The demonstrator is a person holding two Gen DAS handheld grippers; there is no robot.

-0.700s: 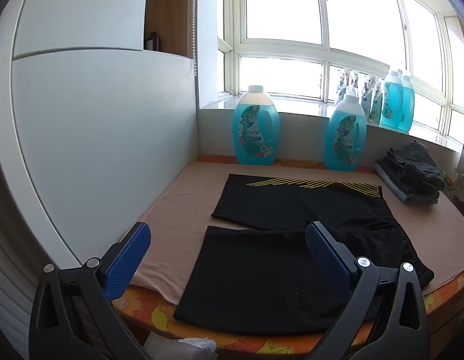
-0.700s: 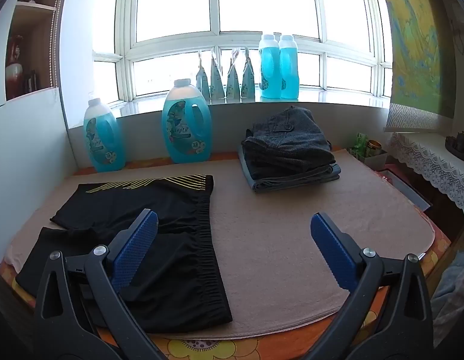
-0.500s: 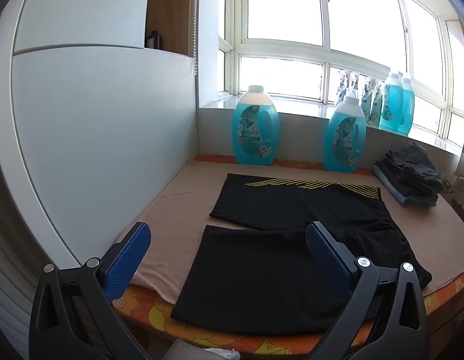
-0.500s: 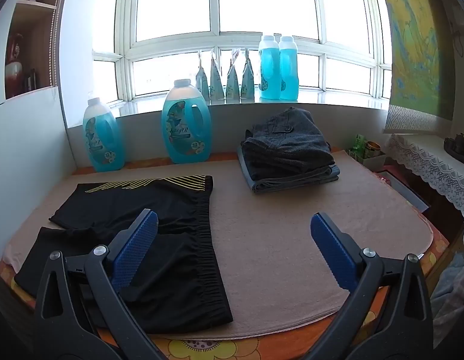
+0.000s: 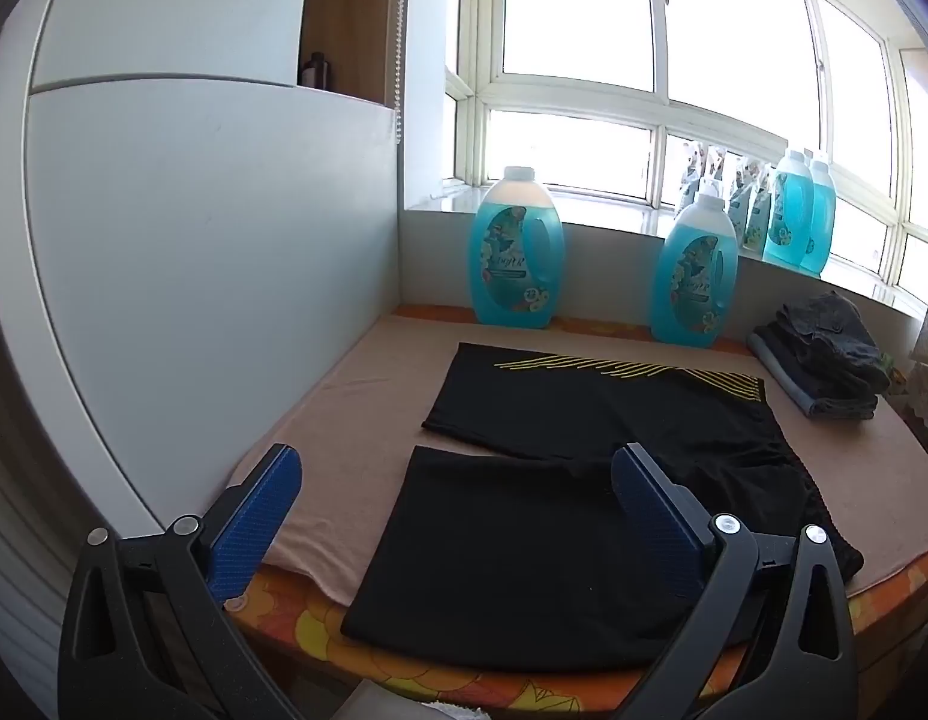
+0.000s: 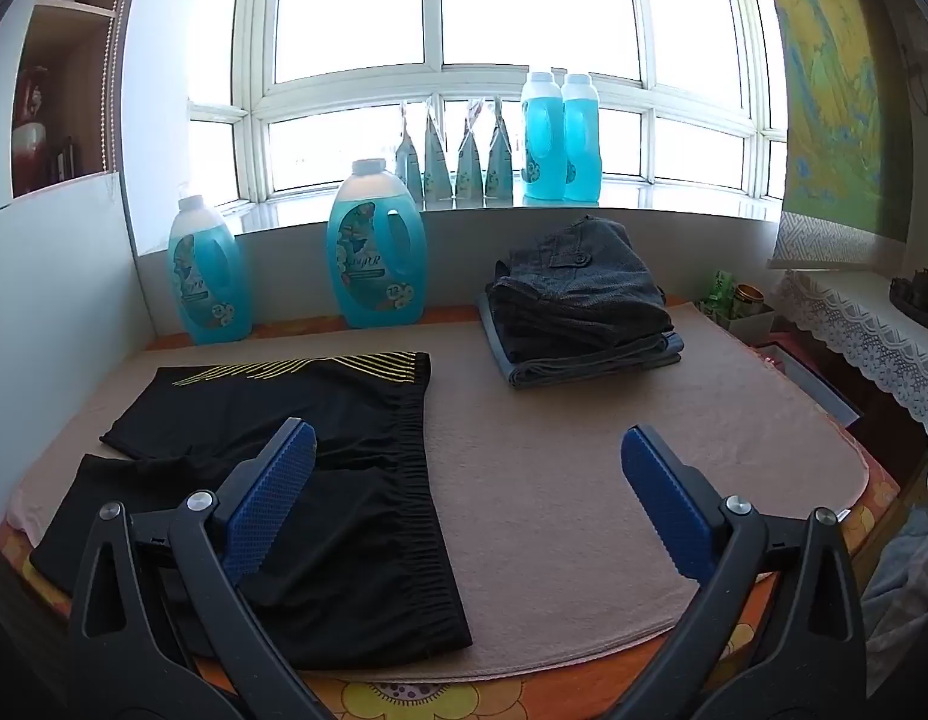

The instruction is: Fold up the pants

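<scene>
Black shorts with yellow stripes (image 5: 571, 468) lie flat on the tan mat (image 5: 356, 420), both legs pointing left and the elastic waistband at the right. They also show in the right wrist view (image 6: 320, 468). My left gripper (image 5: 458, 510) is open and empty, held above the near leg's hem at the table's front edge. My right gripper (image 6: 466, 486) is open and empty, held above the waistband (image 6: 428, 480) and bare mat (image 6: 583, 480).
A stack of folded dark pants (image 6: 583, 306) sits at the back right. Two blue detergent bottles (image 6: 377, 246) (image 6: 207, 273) stand against the back wall, more on the windowsill (image 6: 553, 138). A white cabinet wall (image 5: 194, 270) bounds the left side. A lace-covered shelf (image 6: 853, 312) is at right.
Both grippers have pulled back slightly from the table; the scene looks a little farther away. Both jaws stay open and the shorts have not moved.
</scene>
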